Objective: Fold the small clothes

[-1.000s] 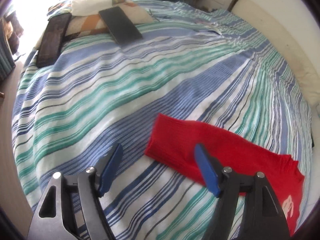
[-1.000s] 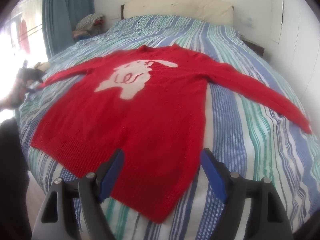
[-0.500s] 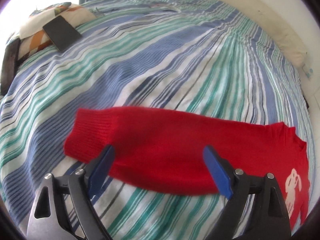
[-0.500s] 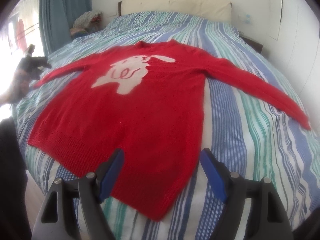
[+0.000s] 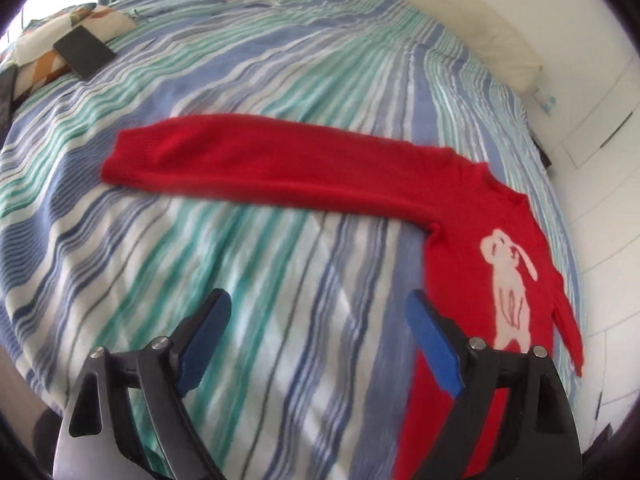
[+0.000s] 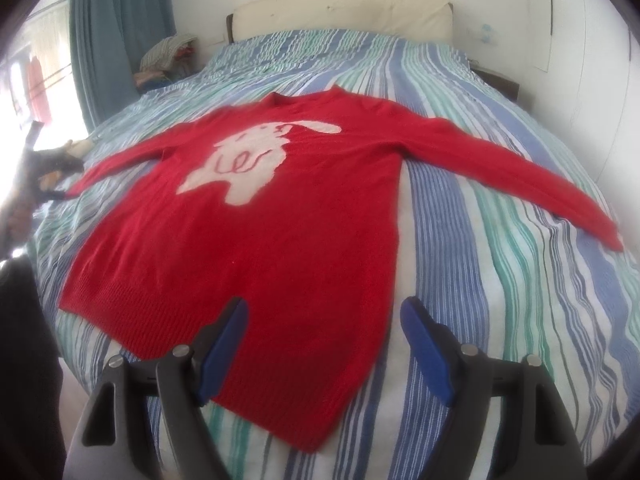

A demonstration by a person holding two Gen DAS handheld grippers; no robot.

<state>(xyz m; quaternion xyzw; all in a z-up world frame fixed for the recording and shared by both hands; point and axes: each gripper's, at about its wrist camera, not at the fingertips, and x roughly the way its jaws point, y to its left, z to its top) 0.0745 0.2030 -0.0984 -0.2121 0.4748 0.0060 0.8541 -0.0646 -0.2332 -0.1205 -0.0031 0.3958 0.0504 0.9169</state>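
The red sweater [image 6: 256,232] lies flat and face up on our striped bedspread [image 6: 500,280], its pale animal motif [image 6: 256,160] showing on the chest and both sleeves spread out to the sides. The neckline points toward the cream headboard [image 6: 344,12], and the ribbed hem is nearest us in the right wrist view.

Our right gripper [image 6: 324,344] hovers over the hem's lower corner, blue pads wide apart, the red knit showing between them but not pinched. Our left gripper [image 5: 316,344] hangs above bare bedspread [image 5: 280,300] just short of the outstretched sleeve [image 5: 260,164], which runs across the left wrist view with its cuff pointing left. Its jaws have just been opening and now stand wide, with only striped cloth between them; the right-hand pad overlaps the sweater's side edge in the picture, though we cannot tell whether it touches.

At the far corner of the bed a patterned pillow [image 5: 100,20] carries a dark flat object [image 5: 84,52]. A blue curtain [image 6: 120,32] hangs beside the bright window, with a pile of folded fabric [image 6: 168,52] below it.
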